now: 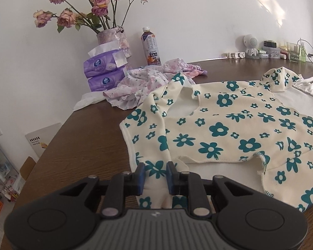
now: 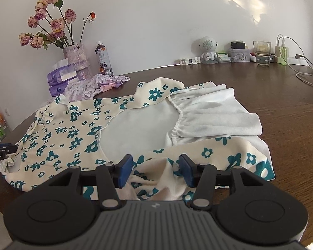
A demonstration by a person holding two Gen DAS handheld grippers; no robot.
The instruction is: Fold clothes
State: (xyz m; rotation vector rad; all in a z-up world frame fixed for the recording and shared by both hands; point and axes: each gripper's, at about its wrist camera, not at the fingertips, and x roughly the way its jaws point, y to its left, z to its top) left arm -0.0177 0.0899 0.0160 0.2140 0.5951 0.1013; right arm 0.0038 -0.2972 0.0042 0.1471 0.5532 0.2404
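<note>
A cream dress with teal flowers (image 1: 229,129) lies spread on the brown table (image 1: 83,145). Its white lining and gathered white skirt (image 2: 208,112) show in the right wrist view. My left gripper (image 1: 155,173) is shut on a bunched near edge of the dress (image 2: 73,133), the cloth pinched between the blue pads. That gripper also shows at the left edge of the right wrist view, by the dress corner. My right gripper (image 2: 156,166) stands open over the near hem, with rumpled fabric lying between its spread fingers.
A crumpled lilac floral garment (image 1: 139,83) lies behind the dress. Tissue packs (image 1: 104,73), a vase of dried roses (image 1: 112,39) and a drink bottle (image 1: 151,45) stand at the back left. Along the far wall are a small robot figure (image 2: 207,49), a glass (image 2: 261,53) and cables (image 2: 306,75).
</note>
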